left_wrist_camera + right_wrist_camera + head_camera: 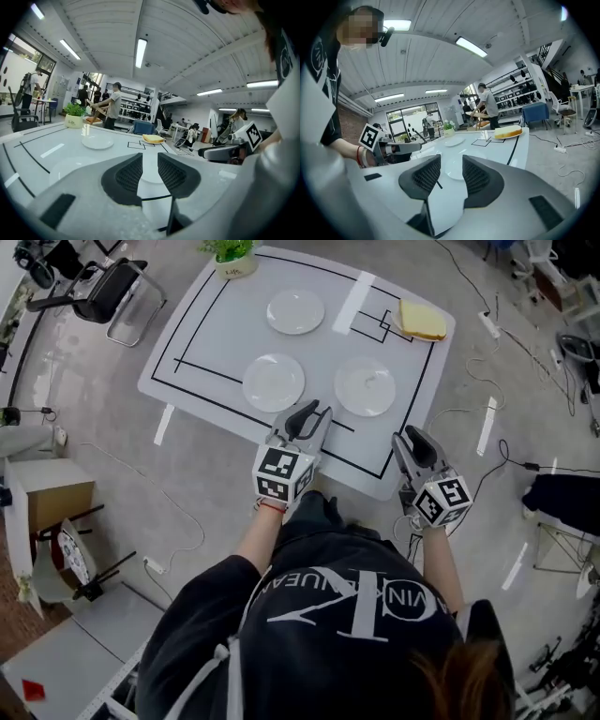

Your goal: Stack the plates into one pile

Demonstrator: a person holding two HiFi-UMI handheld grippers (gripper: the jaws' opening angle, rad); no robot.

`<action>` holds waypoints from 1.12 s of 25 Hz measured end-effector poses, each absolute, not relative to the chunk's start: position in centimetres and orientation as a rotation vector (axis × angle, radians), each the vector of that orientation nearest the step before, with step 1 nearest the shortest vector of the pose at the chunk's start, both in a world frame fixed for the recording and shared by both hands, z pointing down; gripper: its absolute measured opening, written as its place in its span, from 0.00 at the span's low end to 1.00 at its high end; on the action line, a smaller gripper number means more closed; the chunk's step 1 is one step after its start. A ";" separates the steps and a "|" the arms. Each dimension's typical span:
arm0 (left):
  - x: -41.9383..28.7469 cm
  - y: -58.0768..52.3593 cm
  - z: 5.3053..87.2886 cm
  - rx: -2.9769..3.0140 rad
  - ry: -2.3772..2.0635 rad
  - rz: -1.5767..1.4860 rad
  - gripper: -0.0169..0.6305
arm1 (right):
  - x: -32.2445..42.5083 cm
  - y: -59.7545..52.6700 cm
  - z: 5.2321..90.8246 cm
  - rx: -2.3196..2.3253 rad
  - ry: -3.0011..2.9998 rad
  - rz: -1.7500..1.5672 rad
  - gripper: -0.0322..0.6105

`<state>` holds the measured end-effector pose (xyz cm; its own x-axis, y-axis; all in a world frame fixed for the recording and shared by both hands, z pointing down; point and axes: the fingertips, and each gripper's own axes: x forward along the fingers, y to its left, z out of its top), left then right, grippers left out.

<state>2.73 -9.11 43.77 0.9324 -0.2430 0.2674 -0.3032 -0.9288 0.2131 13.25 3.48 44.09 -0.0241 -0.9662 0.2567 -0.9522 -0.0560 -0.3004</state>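
Note:
Three white plates lie apart on the white table (197, 329): a far plate (295, 311), a near left plate (274, 382) and a near right plate (365, 386). My left gripper (314, 412) hovers at the table's front edge, just short of the gap between the two near plates, jaws parted and empty. In the left gripper view the near right plate (151, 172) shows through the gap of the left gripper (150, 165). My right gripper (416, 437) stands off the table's front right corner, open and empty. Its own view frames the near right plate (453, 169).
A yellow sponge-like block (421, 322) rests at the table's far right corner, and a potted plant (232, 257) at its far edge. Black tape lines cross the tabletop. A chair (111, 292) stands to the left, and cables (487, 442) trail on the floor to the right.

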 end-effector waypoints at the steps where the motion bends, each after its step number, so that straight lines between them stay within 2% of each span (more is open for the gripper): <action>1: 3.2 -9.2 44.1 2.829 -0.370 0.357 0.19 | 13.5 3.2 44.2 -2.184 2.118 -0.635 0.28; 11: 5.6 -10.0 47.8 2.674 -0.248 0.435 0.20 | 15.0 1.3 47.5 -2.283 2.147 -0.877 0.28; 16: 5.7 -10.9 50.0 2.593 -0.245 0.535 0.26 | 17.7 -2.5 49.5 -2.240 2.225 -0.946 0.28; 22: 7.4 -11.5 51.5 2.460 -0.453 0.614 0.32 | 22.3 -5.7 50.8 -2.150 2.408 -1.069 0.27; 28: 8.4 -11.0 53.3 2.334 -0.618 0.695 0.37 | 22.9 -8.4 52.8 -1.982 2.630 -1.200 0.27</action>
